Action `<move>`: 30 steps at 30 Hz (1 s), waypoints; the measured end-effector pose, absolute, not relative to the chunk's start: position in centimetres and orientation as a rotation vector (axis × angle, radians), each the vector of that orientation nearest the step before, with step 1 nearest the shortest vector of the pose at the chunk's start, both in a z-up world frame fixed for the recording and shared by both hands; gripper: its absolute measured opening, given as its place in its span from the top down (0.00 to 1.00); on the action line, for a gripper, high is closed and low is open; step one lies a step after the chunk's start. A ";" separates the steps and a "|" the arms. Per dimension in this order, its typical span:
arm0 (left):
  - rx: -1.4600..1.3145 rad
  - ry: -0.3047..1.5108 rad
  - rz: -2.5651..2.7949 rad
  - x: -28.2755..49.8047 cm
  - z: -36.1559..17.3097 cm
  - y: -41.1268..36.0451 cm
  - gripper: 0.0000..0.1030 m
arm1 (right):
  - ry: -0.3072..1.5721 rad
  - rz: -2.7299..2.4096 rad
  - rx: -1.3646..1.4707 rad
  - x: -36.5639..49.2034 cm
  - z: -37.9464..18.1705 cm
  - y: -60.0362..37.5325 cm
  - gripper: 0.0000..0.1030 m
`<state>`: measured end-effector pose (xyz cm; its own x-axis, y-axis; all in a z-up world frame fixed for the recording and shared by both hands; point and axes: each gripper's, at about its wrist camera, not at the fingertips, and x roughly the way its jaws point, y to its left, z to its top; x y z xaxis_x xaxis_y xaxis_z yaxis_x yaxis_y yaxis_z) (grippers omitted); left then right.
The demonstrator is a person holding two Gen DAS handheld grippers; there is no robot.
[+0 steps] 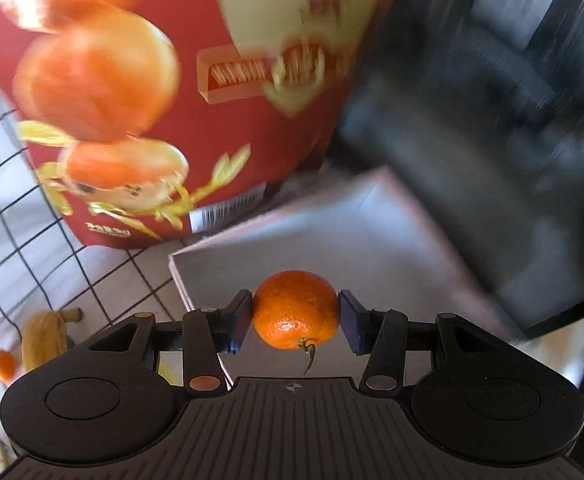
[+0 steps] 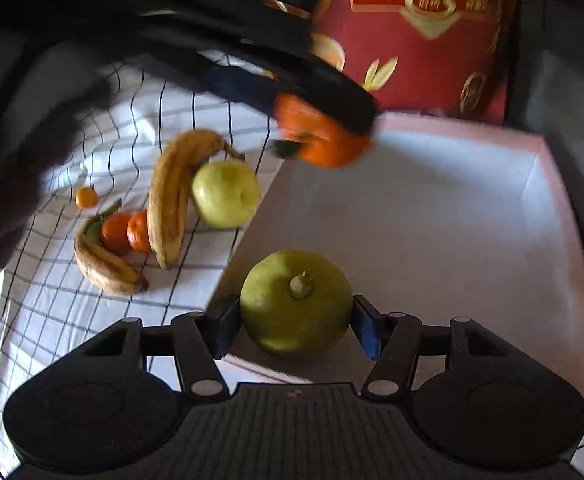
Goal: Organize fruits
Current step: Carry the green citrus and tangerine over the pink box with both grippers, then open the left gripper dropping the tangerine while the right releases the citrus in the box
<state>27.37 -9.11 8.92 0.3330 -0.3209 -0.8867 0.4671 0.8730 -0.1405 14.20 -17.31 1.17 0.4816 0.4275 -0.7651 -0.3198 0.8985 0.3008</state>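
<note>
While the left gripper (image 1: 295, 316) clamps a tangerine (image 1: 295, 309) above the white box (image 1: 371, 232), the right gripper (image 2: 295, 326) grips a green fruit (image 2: 295, 300) over the box's near edge. Two bananas (image 2: 170, 196), another green fruit (image 2: 224, 194) and small oranges (image 2: 126, 232) lie on the checked cloth (image 2: 72, 312) beside it.

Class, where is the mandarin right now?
The mandarin is clamped in the left gripper, above the white box's near-left corner, in front of the red carton.
</note>
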 end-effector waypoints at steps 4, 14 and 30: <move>0.306 1.215 -0.507 27.8 6.1 -11.5 0.49 | 0.986 0.492 0.125 14.4 0.9 -17.6 0.43; 0.457 1.332 -0.502 27.0 4.8 -11.9 0.49 | 0.892 0.510 0.146 12.3 2.6 -18.4 0.41; 0.335 1.300 -0.473 26.6 6.5 -9.3 0.49 | 0.881 0.475 0.172 11.8 2.4 -18.5 0.41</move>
